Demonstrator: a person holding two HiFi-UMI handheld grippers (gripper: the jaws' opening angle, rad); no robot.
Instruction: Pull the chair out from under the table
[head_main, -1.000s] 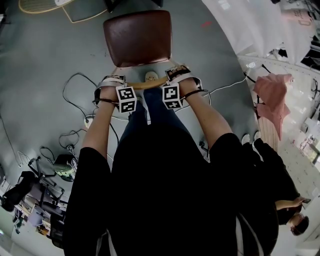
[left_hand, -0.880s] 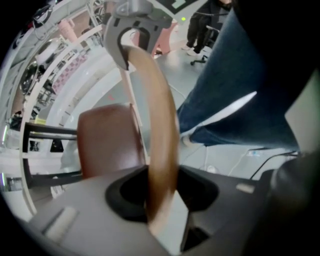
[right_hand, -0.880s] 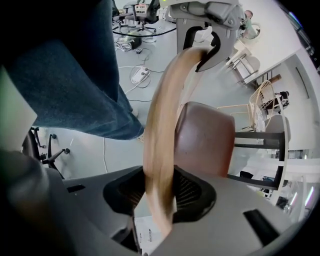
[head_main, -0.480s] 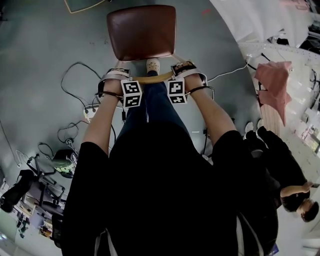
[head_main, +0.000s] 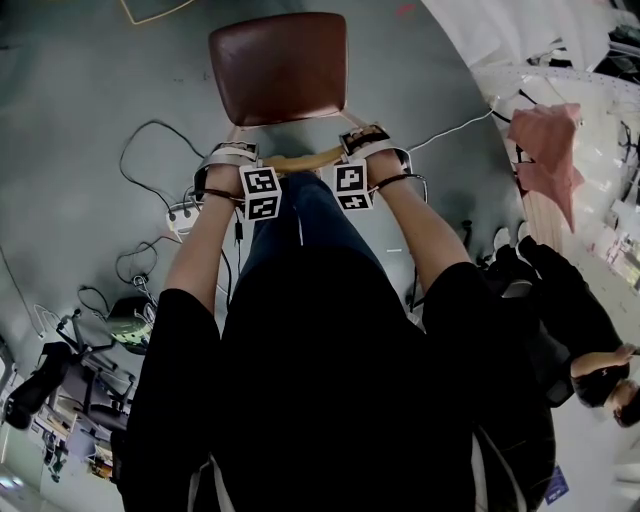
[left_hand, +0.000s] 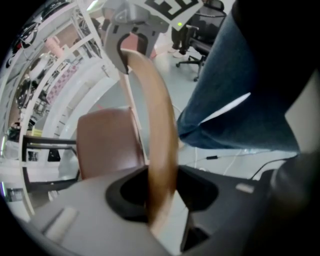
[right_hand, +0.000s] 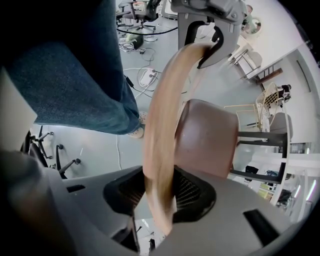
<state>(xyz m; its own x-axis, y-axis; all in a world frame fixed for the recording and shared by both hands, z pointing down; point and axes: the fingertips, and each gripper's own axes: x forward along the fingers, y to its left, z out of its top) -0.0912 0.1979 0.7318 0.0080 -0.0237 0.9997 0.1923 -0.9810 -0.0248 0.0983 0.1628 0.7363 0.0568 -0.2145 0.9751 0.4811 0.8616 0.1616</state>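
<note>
So the chair (head_main: 283, 70) is held by its curved wooden backrest (head_main: 300, 160), which is pinched in both sets of jaws: the left gripper (head_main: 232, 158) near one end, the right gripper (head_main: 366, 142) near the other. Its brown seat (right_hand: 207, 137) is seen just beyond the jaws, over grey floor (head_main: 90, 90). A white power strip (head_main: 183, 213) is spotted down beside the left jaws.

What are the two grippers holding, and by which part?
Both the left gripper and right gripper clamp the chair by its curved wooden back rail, near each end.
</note>
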